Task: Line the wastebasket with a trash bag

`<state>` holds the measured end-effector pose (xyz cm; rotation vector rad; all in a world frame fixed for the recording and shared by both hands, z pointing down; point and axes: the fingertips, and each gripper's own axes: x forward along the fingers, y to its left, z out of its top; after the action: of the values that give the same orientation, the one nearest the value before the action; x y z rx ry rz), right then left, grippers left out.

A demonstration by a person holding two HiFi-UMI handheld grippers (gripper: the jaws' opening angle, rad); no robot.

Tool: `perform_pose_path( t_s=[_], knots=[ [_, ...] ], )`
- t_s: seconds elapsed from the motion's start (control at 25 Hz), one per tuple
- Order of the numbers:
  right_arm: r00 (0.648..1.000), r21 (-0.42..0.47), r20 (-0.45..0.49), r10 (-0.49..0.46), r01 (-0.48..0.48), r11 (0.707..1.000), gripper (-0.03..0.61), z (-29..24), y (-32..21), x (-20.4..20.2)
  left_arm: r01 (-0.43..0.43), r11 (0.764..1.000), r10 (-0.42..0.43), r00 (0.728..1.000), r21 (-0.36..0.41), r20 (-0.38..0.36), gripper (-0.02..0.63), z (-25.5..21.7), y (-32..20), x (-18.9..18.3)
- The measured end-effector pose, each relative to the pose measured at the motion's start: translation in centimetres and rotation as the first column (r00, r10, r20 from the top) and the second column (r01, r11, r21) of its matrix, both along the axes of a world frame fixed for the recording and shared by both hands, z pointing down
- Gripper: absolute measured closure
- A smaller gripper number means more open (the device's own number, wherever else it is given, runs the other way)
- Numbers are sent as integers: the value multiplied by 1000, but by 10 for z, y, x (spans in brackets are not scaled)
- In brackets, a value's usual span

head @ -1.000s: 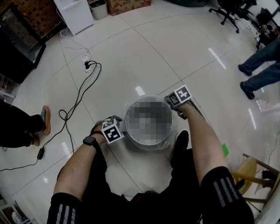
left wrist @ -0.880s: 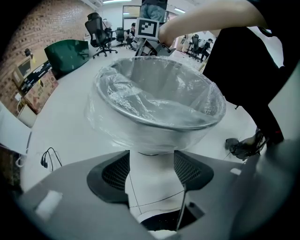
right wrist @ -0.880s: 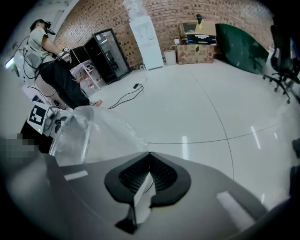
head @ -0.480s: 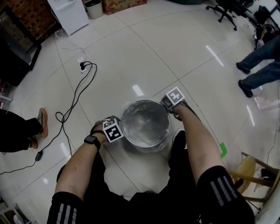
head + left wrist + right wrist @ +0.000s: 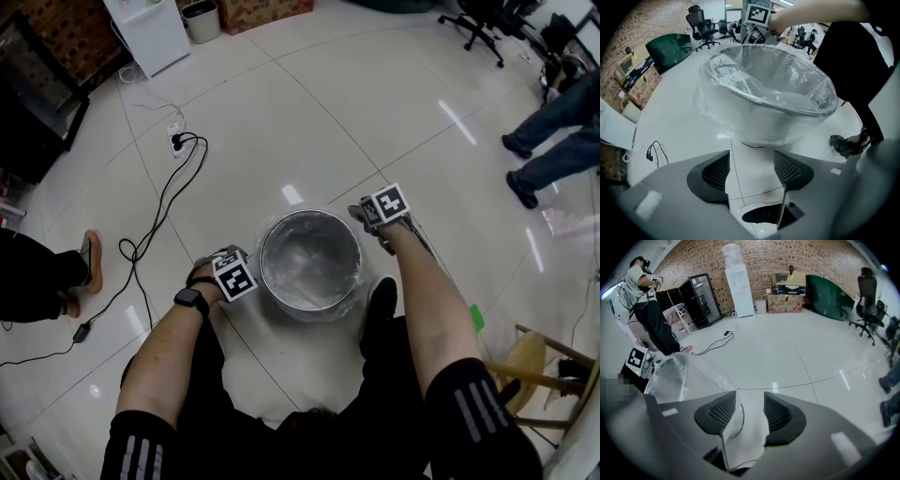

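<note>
A round metal wastebasket [image 5: 310,261] stands on the floor, lined with a clear trash bag [image 5: 764,89] whose film is folded over the rim and down the outside. My left gripper [image 5: 234,272] is at the basket's left side, and in the left gripper view its jaws [image 5: 751,171] stand open with only floor between them. My right gripper [image 5: 375,214] is at the rim's upper right. Its jaws [image 5: 749,411] have just been opening; a pale fold that looks like bag film lies loosely between them, and the pads do not press on it.
A power strip with black cables [image 5: 178,141] lies on the tiles to the upper left. A person's foot [image 5: 89,258] is at the left and another person's legs [image 5: 553,131] are at the upper right. A wooden stool [image 5: 544,366] stands at the lower right, and my own legs are just below the basket.
My right gripper has drawn slightly away from the basket's rim toward the right. The left gripper has stayed beside the basket, and the basket has not moved.
</note>
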<state>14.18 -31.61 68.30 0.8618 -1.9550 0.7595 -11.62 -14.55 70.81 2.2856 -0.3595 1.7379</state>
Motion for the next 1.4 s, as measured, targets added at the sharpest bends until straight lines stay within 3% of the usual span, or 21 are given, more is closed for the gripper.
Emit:
perform_pose_path(
  t_s=[0.32, 0.44, 0.52, 0.64, 0.8, 1.0, 1.16, 1.24, 1.4],
  knots=[
    [997, 218, 39, 69, -76, 973, 382, -82, 5, 19, 13, 991, -14, 1000, 131, 9, 336, -37, 6, -4],
    [999, 337, -11, -40, 41, 941, 397, -131, 18, 2, 6, 984, -11, 1000, 180, 28, 343, -56, 12, -2],
    [991, 432, -61, -122, 137, 892, 450, -172, 32, -11, 4, 976, -6, 1000, 218, 6, 348, -76, 17, 6],
    [987, 543, 26, -157, 117, 832, 487, -246, 51, -32, 24, 944, -3, 998, 328, -65, 371, -131, 11, 21],
    [968, 605, 184, -174, 28, 796, 529, -315, 92, -46, 125, 886, -40, 980, 446, -195, 372, -209, 3, 31],
    [929, 615, 332, -165, -81, 784, 571, -349, 141, -46, 261, 823, -74, 930, 505, -360, 373, -281, 12, 40],
    [907, 570, 404, -124, -143, 809, 572, -340, 166, -43, 385, 785, -100, 852, 485, -515, 389, -319, 23, 45],
    [897, 546, 427, -116, -154, 824, 571, -332, 177, -45, 414, 788, -104, 819, 456, -564, 394, -325, 32, 45],
    [912, 532, 386, -138, -98, 841, 572, -304, 194, -52, 417, 844, -123, 762, 337, -636, 399, -317, 54, 52]
  ],
)
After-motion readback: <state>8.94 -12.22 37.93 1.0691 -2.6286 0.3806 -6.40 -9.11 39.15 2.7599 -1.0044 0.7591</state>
